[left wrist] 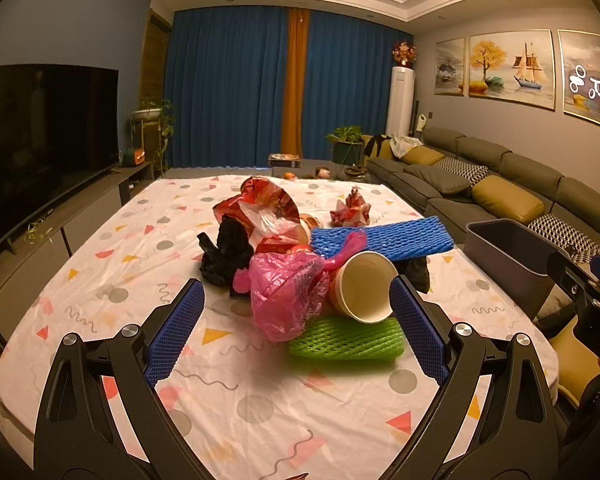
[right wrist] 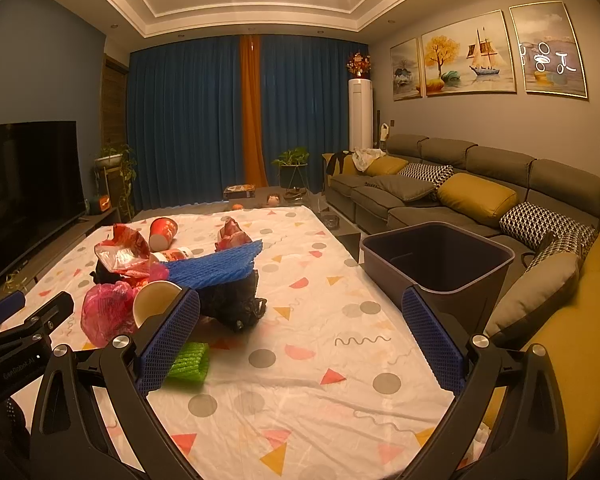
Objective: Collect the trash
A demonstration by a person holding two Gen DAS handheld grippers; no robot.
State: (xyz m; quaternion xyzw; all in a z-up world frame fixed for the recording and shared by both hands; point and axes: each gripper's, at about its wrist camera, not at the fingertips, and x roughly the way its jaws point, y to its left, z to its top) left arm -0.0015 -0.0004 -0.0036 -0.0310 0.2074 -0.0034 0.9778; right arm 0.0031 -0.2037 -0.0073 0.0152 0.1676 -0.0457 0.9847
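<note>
Blue-padded fingers of the left gripper (left wrist: 296, 316) fill the bottom of the left wrist view, spread wide apart, holding nothing, above a table (left wrist: 100, 280) w/ a white cloth printed in dots, triangles, squiggles. Trash pile sits mid-table just ahead: pink bag (left wrist: 286, 296), paper cup (left wrist: 362, 286) on its side w/ mouth toward camera, green foam net (left wrist: 346, 340) under the cup, blue foam net (left wrist: 382, 238) behind, black bag (left wrist: 226, 256), red wrapper (left wrist: 262, 204). Gray bin (left wrist: 508, 256) stands off the table's right edge. Room: blue curtains, TV at left, sofa at right, dim warm light.

Right wrist view: right gripper (right wrist: 300, 320) also wide open, empty, over bare cloth. Trash pile lies to its left; left finger overlaps the cup (right wrist: 154, 300) and green net (right wrist: 190, 362) in view, contact unclear. Bin (right wrist: 440, 260) near the right finger, beside the sofa (right wrist: 480, 200).
</note>
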